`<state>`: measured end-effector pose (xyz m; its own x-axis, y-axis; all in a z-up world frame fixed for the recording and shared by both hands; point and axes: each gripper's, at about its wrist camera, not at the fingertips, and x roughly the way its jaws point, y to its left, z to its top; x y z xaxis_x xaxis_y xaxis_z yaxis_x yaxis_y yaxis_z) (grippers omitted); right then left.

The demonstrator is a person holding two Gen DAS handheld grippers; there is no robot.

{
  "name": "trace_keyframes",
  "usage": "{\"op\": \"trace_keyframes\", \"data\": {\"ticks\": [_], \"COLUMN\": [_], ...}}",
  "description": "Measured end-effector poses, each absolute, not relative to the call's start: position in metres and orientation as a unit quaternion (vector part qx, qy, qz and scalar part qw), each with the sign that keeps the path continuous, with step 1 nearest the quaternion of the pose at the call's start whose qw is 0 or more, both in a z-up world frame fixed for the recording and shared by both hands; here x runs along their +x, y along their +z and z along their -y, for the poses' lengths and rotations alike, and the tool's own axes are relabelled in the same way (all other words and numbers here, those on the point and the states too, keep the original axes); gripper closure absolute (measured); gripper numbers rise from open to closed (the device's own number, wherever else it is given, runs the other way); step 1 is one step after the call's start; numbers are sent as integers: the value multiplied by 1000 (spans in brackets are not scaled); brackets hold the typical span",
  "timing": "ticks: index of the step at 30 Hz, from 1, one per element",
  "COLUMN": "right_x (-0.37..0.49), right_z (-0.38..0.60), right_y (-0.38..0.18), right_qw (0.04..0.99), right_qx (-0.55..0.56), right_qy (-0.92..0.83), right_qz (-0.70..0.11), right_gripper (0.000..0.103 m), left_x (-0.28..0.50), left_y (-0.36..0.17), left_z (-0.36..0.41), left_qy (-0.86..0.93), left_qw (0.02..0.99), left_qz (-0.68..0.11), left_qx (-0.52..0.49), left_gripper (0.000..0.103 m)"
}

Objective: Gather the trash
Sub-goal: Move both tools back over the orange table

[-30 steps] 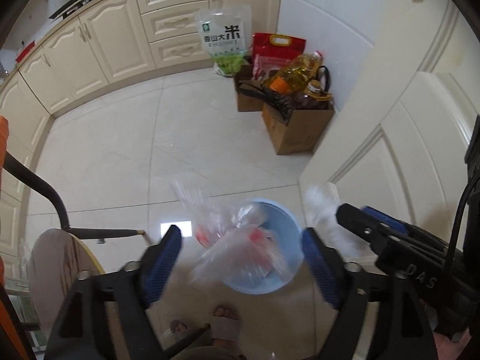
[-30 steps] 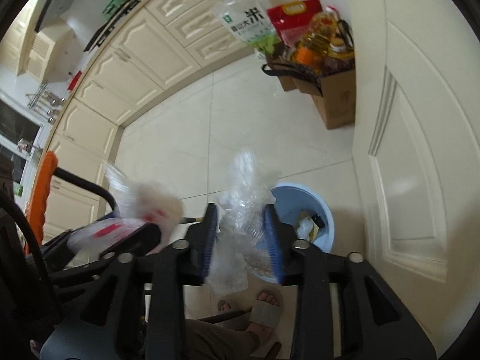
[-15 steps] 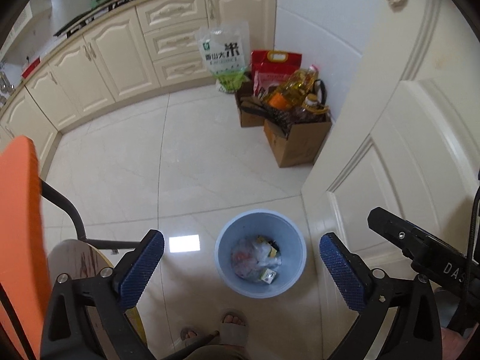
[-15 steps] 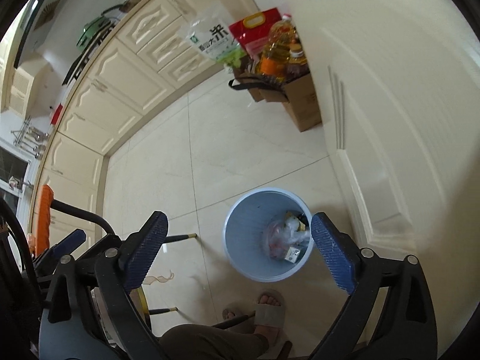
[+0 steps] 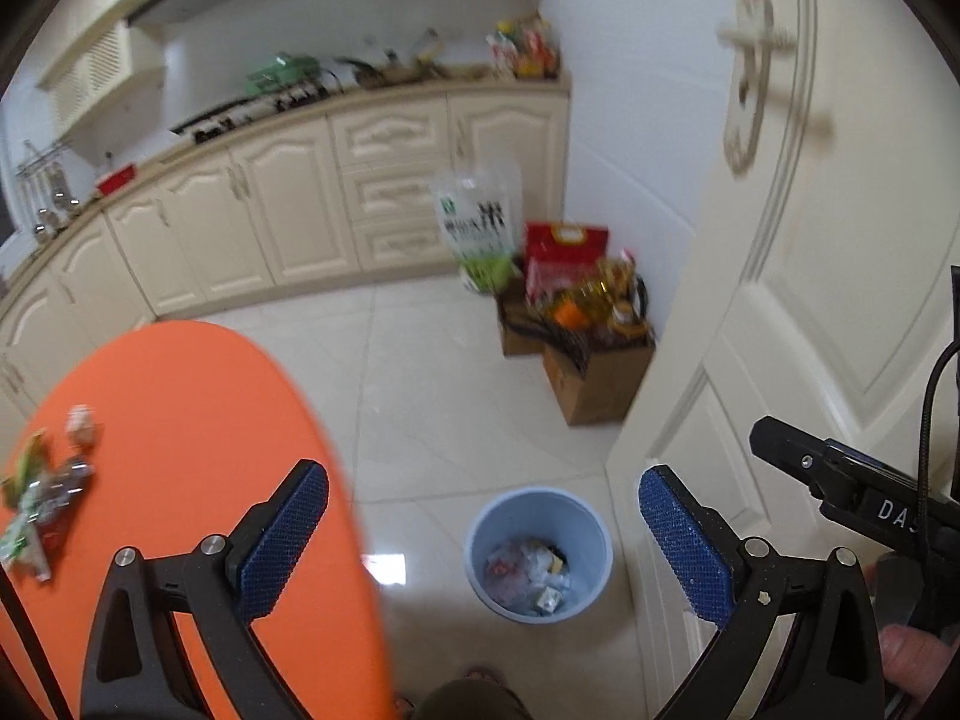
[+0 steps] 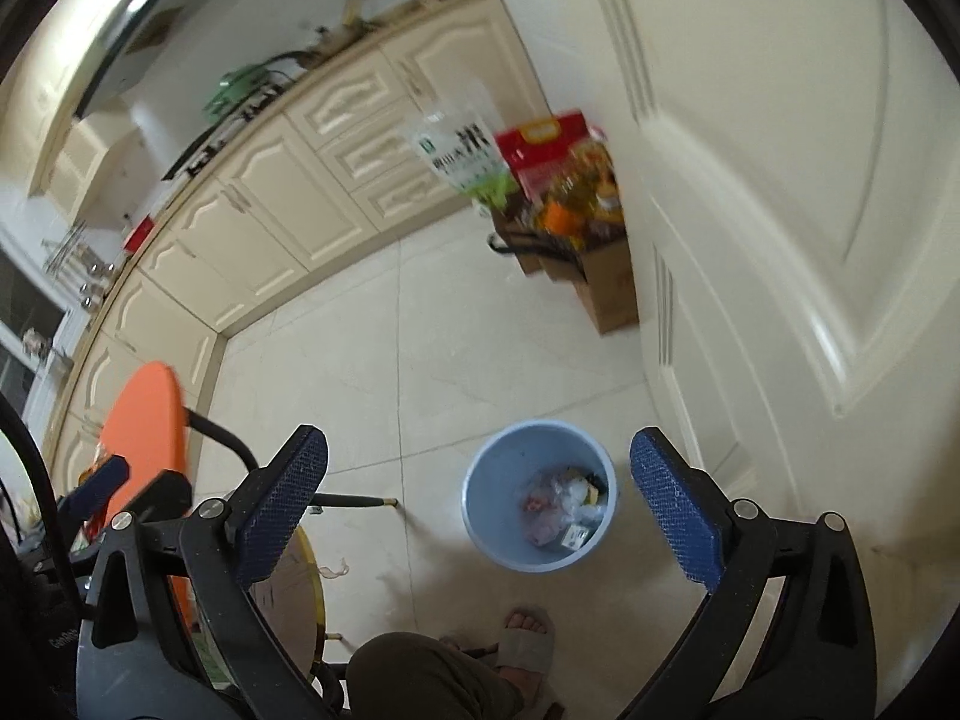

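A light-blue bin (image 5: 540,510) stands on the tiled floor by the door, with crumpled plastic bags and wrappers (image 5: 528,570) inside it. My left gripper (image 5: 480,474) hangs high above the bin, open and empty. To its left is an orange surface (image 5: 192,450) carrying several loose wrappers (image 5: 36,492). In the right wrist view the bin (image 6: 522,456) and its trash (image 6: 558,510) lie below my right gripper (image 6: 478,439), whose jaws are opening with nothing between them.
Cardboard boxes (image 5: 600,384) with oil bottles and rice bags stand by the cream cabinets (image 5: 288,216). A white door (image 6: 780,240) fills the right side. A person's sandalled foot (image 6: 528,642) and a round wooden top (image 6: 294,594) lie near the bin.
Both grippers let go of their plastic bags, which now lie in the bin. Both opened wide and rose; the left one swung over the orange surface.
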<state>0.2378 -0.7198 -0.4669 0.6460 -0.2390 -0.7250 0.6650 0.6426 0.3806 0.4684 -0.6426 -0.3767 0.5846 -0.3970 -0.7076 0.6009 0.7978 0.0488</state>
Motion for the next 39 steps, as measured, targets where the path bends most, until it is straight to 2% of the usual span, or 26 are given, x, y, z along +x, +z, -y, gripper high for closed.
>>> {"op": "trace_keyframes", "data": {"ticks": [7,18,29,39], "right_x": [254,284,303,317], "right_z": [637,498,383,320], "right_y": [-390,-306,-269,-266], "right_qw": [890,939,968,975], "right_qx": [244,144,70,46], "right_qy": [-244,-179,-95,-41], "right_qz": [-298,-254,-223,-214], "right_gripper": [1,0,0,0], "left_x": [419,319,206,126], "left_y": [-335,-309,-311,-324], "left_z": [535,382,278,255], "left_qy": [-247,-178,-80,-23], "left_qw": [914,953,976,981], "left_qz": [-307,-246,-199,-177], "left_qx": [94,13,-48,-69], "left_gripper": [1,1,1,1]}}
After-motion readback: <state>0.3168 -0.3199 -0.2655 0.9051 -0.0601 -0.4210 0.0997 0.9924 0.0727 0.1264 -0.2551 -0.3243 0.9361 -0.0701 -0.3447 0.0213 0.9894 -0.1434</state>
